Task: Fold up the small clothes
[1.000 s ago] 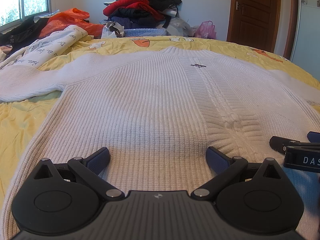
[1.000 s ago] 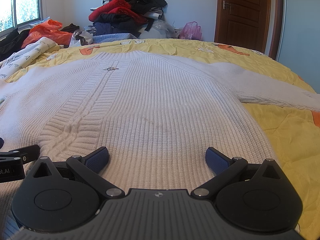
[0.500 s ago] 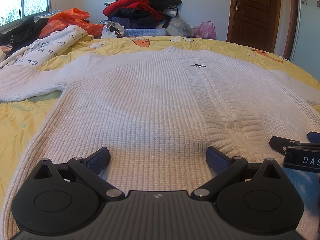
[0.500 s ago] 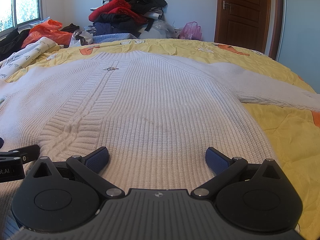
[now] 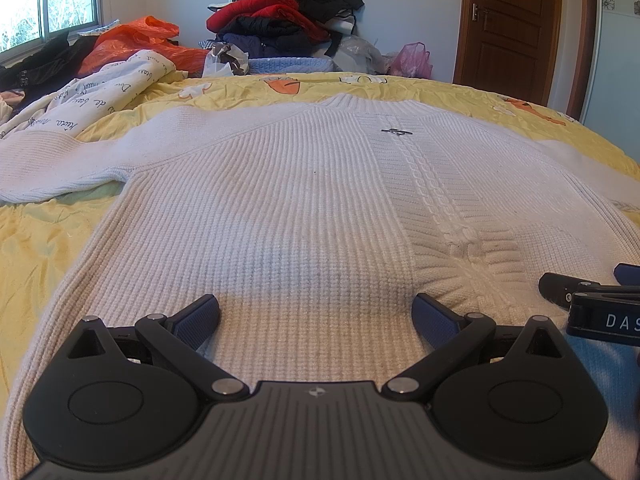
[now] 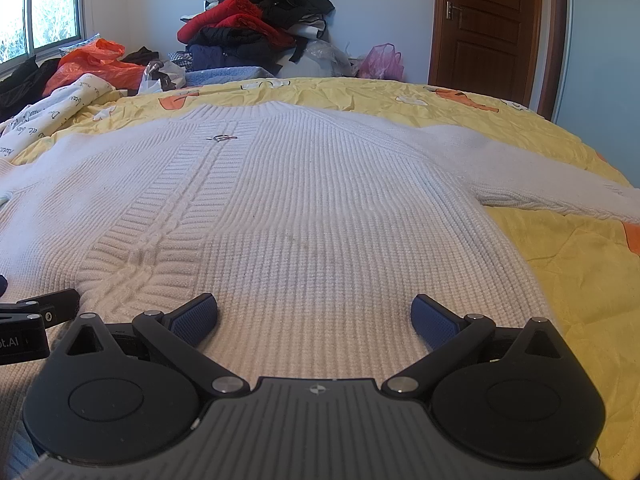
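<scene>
A white knitted sweater lies flat and spread on the yellow bedspread, collar far, hem near me, sleeves out to both sides. My left gripper hovers open over the hem's left half, blue pads wide apart, nothing between them. My right gripper stands open the same way over the hem's right half. Each gripper's side shows at the edge of the other's view.
A heap of red, black and blue clothes is piled beyond the bed's far edge. An orange bag and a lettered white cloth lie at the far left. A brown door stands at the back right.
</scene>
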### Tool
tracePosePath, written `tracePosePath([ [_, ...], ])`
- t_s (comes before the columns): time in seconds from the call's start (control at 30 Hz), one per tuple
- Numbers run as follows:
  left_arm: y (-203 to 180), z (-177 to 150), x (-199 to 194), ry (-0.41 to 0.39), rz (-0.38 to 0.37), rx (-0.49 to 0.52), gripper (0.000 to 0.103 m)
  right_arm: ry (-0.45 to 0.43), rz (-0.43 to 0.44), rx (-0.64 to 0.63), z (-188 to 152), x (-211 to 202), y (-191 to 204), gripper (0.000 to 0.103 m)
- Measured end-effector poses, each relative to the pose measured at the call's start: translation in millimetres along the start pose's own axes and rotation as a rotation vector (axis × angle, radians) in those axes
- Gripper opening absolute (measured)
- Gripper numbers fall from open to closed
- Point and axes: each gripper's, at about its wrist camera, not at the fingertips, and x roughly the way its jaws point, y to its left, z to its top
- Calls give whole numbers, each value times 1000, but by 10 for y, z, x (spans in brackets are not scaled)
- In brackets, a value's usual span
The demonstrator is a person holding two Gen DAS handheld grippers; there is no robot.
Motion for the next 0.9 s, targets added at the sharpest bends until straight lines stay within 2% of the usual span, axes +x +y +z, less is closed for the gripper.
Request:
tracePosePath([
  [0.3, 0, -1, 0, 0, -1, 2, 103, -1, 12, 8, 15, -14, -60, 103],
  [0.37, -3, 10, -13, 0, -3, 3, 103, -14, 47, 31, 82, -119, -163, 102],
  [0.43, -5, 7, -18, -1, -3, 3, 103, -76, 111, 70, 138, -256, -373, 101],
  [0.57, -3, 8, -19, 0, -1, 3, 103, -291, 134, 249, 336, -605, -1182, 103],
  [0.6, -3, 7, -19, 0, -1, 3, 103, -312, 117, 314, 384, -607, -1465, 103],
  [0.7, -3, 8, -19, 0, -2, 3, 103, -296, 72, 493, 503, -570, -2330, 103],
  [0.8, -3, 7, -20, 0, -2, 3, 103, -303, -46, 724, 495, -462, -3232, 103],
  [0.83, -2, 7, -21, -1, -2, 3, 103, -303, -71, 788, 477, -429, -3447, 99],
  [0.9, -3, 8, -20, 0, -2, 3, 103, -301, -123, 936, 356, -276, -3918, 86],
])
